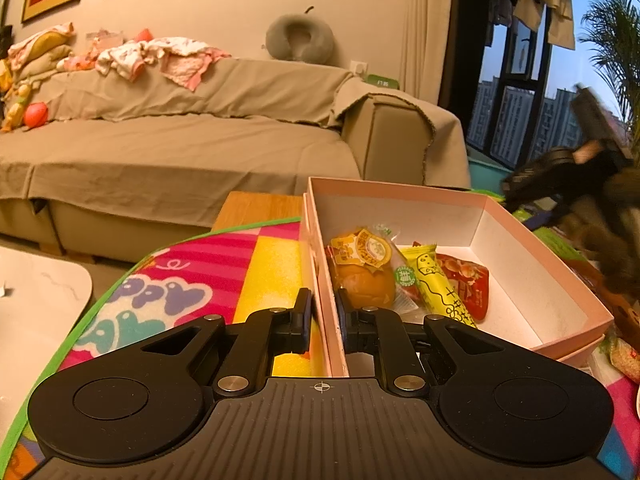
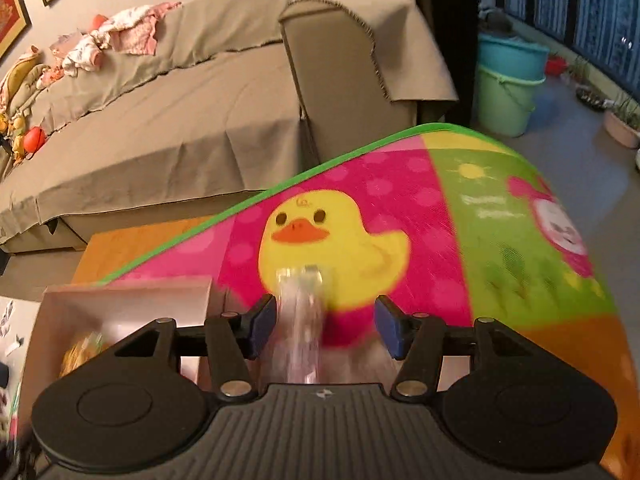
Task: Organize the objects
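Observation:
A pink box (image 1: 520, 236) stands open on a colourful play mat (image 1: 192, 280). In it lie an orange wrapped snack (image 1: 362, 276), a yellow packet (image 1: 436, 284) and a red packet (image 1: 468, 284). My left gripper (image 1: 324, 312) is shut on the box's left wall. My right gripper (image 1: 520, 184) shows as a dark blur beyond the box's right side. In the right wrist view my right gripper (image 2: 326, 326) is open above the duck picture on the mat (image 2: 336, 232). A clear, blurred thing (image 2: 300, 320) sits between its blue pads (image 2: 262, 328), close to the left one and apart from the right one.
A cloth-covered sofa (image 1: 180, 140) runs behind the mat, with clothes and a grey neck pillow (image 1: 300, 38) on its back. A wooden surface (image 2: 132, 248) shows past the mat's edge. Two buckets (image 2: 508, 80) stand on the floor by the window. More packets (image 1: 624, 356) lie right of the box.

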`<state>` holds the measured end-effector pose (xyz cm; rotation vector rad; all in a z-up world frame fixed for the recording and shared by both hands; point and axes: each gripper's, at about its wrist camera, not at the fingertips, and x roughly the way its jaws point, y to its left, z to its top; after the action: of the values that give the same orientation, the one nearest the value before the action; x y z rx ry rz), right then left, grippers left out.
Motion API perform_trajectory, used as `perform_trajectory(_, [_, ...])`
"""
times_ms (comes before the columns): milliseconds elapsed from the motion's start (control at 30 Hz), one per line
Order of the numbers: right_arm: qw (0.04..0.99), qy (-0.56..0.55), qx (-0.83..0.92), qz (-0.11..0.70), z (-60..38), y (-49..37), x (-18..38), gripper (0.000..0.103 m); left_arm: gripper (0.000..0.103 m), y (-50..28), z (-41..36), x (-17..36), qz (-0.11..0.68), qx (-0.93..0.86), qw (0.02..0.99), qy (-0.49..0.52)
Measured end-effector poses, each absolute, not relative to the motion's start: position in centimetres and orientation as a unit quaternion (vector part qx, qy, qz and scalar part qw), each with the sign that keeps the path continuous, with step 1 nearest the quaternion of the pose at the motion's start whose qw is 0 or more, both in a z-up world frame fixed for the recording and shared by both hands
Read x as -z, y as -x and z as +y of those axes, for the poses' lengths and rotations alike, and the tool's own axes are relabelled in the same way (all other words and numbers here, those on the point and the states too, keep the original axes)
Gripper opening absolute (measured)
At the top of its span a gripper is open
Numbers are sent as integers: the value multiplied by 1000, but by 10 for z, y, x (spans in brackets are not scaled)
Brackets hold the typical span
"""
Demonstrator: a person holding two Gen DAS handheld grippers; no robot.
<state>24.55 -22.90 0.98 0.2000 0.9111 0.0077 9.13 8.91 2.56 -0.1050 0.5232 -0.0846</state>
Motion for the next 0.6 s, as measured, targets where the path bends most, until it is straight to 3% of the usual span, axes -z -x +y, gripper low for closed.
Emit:
perform_trajectory(300, [865, -127, -11, 485, -236, -271, 7, 42, 15, -92, 88, -26, 259, 41, 964, 53])
perform_trajectory(600, [864, -105, -50, 490, -232, -244, 3, 41, 15, -92, 88, -25, 258, 41, 964, 52])
